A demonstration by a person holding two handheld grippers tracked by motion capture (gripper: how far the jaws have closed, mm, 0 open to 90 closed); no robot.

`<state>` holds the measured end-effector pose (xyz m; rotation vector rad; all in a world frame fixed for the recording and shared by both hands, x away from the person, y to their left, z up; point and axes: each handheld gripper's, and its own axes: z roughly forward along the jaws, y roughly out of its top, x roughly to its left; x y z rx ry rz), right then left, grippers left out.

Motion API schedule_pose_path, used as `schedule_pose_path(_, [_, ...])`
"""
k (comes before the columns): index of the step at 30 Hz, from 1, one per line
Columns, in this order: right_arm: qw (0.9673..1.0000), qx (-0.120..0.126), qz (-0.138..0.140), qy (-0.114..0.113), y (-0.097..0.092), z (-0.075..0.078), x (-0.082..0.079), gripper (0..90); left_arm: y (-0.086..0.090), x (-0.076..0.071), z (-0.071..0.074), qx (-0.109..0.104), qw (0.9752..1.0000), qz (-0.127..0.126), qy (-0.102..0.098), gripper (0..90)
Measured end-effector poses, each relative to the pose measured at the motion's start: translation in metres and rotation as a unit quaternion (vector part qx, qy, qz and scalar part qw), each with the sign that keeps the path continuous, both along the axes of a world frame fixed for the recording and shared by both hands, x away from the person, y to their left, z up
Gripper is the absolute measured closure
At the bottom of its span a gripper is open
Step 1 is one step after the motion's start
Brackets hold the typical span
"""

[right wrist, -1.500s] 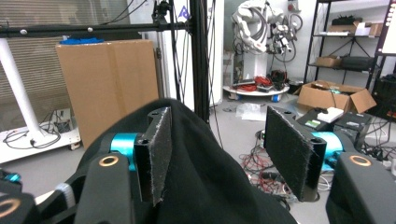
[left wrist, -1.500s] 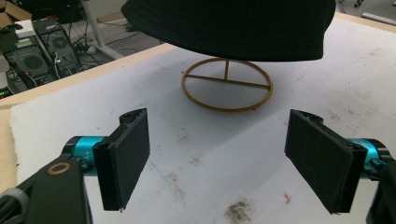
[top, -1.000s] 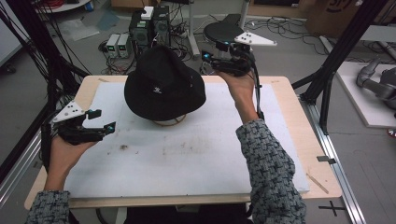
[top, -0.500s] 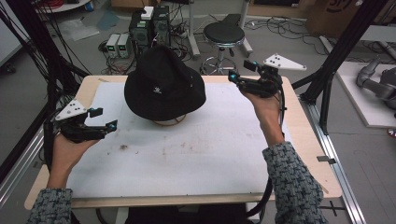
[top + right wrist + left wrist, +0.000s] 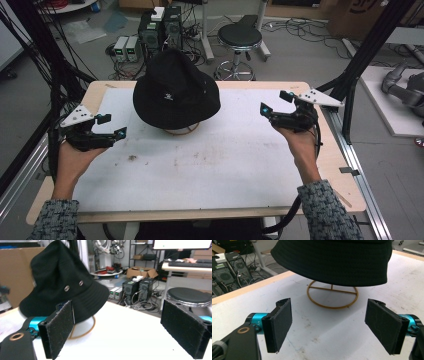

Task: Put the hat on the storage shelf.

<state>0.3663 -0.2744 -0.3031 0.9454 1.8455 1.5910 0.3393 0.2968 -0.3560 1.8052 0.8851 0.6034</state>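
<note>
A black bucket hat (image 5: 176, 90) sits on a gold wire stand (image 5: 181, 131) at the back left of the white table mat (image 5: 215, 165). My left gripper (image 5: 114, 126) hovers open to the hat's left, pointing at it. In the left gripper view the hat's brim (image 5: 332, 262) and the stand's ring (image 5: 332, 297) lie beyond my open left gripper (image 5: 332, 327). My right gripper (image 5: 274, 102) is held to the hat's right, well apart from it. Its jaws have just been opening and nothing is between them. The right gripper view shows the hat (image 5: 60, 282) past my open right gripper (image 5: 120, 332).
A black stool (image 5: 240, 36) and computer boxes (image 5: 160, 25) stand on the floor behind the table. A black frame post (image 5: 362, 60) rises at the table's right rear corner, close to my right hand. Cables hang by the left edge.
My right gripper has moved away from the hat's rear right brim, going right, down and toward the near side, and its jaws look wider. The left gripper and the hat stay put.
</note>
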Motion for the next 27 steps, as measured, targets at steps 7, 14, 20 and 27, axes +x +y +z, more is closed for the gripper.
schedule_pose_path(7, [1.0, -0.002, -0.002, -0.009, -0.014, -0.026, -0.03, 11.6, -0.003, 0.0, 0.0, 0.007, 1.0, 0.002, -0.001, 22.1])
schedule_pose_path(14, [0.9999, 0.003, -0.014, 0.006, -0.026, -0.054, -0.048, 11.6, -0.002, -0.001, 0.001, 0.005, 1.0, 0.006, -0.002, 22.1])
schedule_pose_path(20, [0.9998, 0.008, -0.016, 0.009, -0.028, -0.058, -0.05, 11.5, -0.002, -0.001, -0.001, 0.007, 1.0, 0.007, -0.001, 22.1])
schedule_pose_path(27, [0.9998, 0.0, -0.015, 0.009, -0.026, -0.059, -0.051, 11.5, -0.001, -0.002, 0.0, 0.006, 1.0, 0.007, -0.002, 22.1])
